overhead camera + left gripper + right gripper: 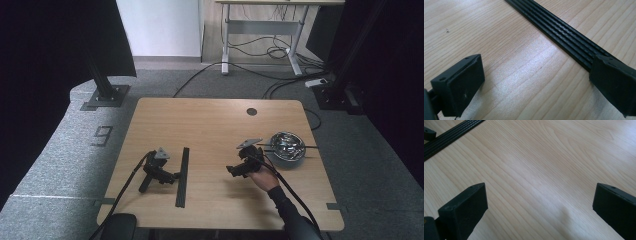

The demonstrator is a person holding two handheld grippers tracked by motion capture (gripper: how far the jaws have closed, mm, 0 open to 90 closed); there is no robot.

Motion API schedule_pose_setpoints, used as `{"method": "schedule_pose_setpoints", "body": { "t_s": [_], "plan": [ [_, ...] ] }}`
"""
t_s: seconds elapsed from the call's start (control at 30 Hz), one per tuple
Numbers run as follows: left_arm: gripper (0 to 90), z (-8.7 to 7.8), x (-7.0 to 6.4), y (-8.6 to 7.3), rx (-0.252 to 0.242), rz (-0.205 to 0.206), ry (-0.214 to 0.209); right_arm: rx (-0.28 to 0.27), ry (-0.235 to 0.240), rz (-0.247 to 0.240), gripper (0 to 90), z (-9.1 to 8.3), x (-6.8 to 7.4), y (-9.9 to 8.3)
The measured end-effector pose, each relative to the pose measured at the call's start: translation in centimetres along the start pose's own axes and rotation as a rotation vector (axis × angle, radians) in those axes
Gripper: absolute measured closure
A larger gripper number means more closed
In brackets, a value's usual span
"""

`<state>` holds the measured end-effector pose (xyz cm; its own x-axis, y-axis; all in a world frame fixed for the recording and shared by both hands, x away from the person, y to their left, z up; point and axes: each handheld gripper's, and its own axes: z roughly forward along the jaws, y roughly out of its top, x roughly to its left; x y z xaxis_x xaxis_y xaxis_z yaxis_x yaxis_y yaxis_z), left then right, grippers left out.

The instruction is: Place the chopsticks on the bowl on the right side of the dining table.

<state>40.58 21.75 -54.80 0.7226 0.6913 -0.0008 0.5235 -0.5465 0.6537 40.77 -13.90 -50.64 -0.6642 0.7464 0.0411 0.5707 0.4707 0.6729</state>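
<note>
The desk (pixel 215 130) is bright, and the room's sides are very dark. A soft white shine sits on the wood. The close jaws look a bit blurry.

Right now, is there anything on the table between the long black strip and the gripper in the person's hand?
No. In the high view, only bare wooden table lies between the black strip and the right gripper. The right gripper view shows plain wood too.

Ribbed strip (pixel 182 176) left-centre on table (pixel 210 120), left tool (pixel 172 176) beside it, bowl (pixel 287 145) far right
</note>
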Motion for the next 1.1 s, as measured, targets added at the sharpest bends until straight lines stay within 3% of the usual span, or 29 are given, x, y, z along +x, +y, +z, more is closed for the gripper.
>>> {"method": "schedule_pose_setpoints", "body": {
  "t_s": [0.67,1.1],
  "plan": [
    [0.0,0.0,0.0,0.0,0.002,0.002,-0.001,0.039,0.028,-0.075,0.0,4.3,3.6,3.4],
    [0.0,0.0,0.0,0.0,0.003,0.002,-0.002,0.05,0.07,-0.113,0.0,6.6,6.4,5.0]
  ]
}}
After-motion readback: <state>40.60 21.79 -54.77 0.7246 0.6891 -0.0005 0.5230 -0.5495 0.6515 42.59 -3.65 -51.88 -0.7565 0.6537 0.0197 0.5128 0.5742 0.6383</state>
